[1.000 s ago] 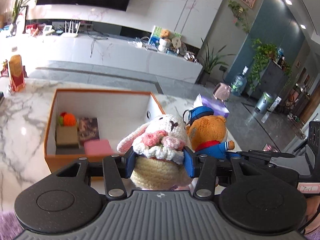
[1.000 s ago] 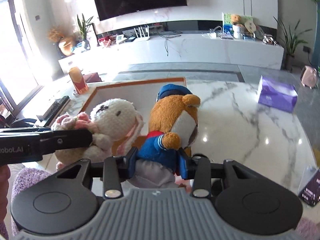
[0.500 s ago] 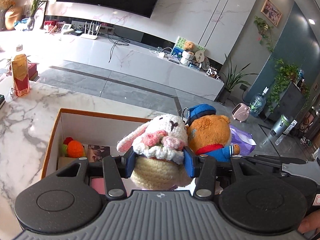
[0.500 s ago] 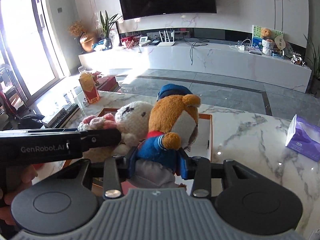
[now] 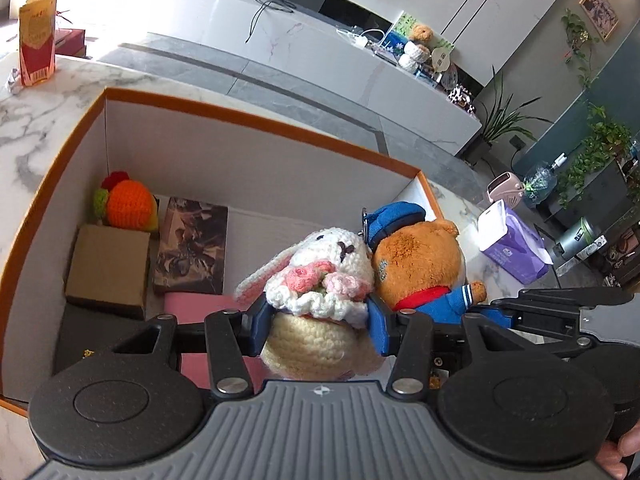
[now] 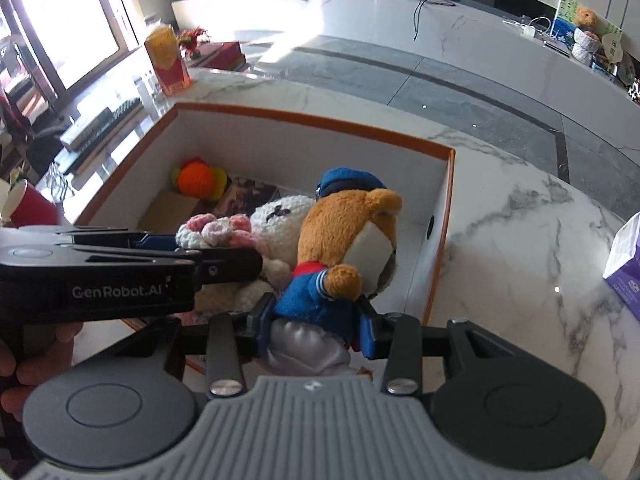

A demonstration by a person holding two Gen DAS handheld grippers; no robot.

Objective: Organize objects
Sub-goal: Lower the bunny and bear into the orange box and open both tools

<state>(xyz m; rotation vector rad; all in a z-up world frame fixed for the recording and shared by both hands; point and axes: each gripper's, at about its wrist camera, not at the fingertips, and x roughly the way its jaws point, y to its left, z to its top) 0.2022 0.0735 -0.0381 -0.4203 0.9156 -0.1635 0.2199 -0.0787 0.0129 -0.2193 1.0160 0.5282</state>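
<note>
My left gripper (image 5: 318, 326) is shut on a white crochet bunny (image 5: 320, 272) with pink flowers. My right gripper (image 6: 314, 330) is shut on a brown plush bear (image 6: 344, 240) in a blue cap and jacket. Both toys are held side by side, touching, above the right part of an orange-rimmed white box (image 5: 256, 120). The box also shows in the right wrist view (image 6: 312, 118). Inside it lie an orange crochet toy (image 5: 128, 204), a brown carton (image 5: 108, 266), a dark picture box (image 5: 192, 246) and a pink flat item (image 5: 196, 304).
The box stands on a white marble table (image 6: 520, 248). A purple tissue pack (image 5: 512, 248) lies to the right of the box. A red-and-yellow carton (image 5: 38, 38) stands at the table's far left. A red cup (image 6: 28, 204) stands at the left edge.
Both grippers have moved forward and tilted down with their toys, from in front of the box to above its inside. Both grips are unchanged.
</note>
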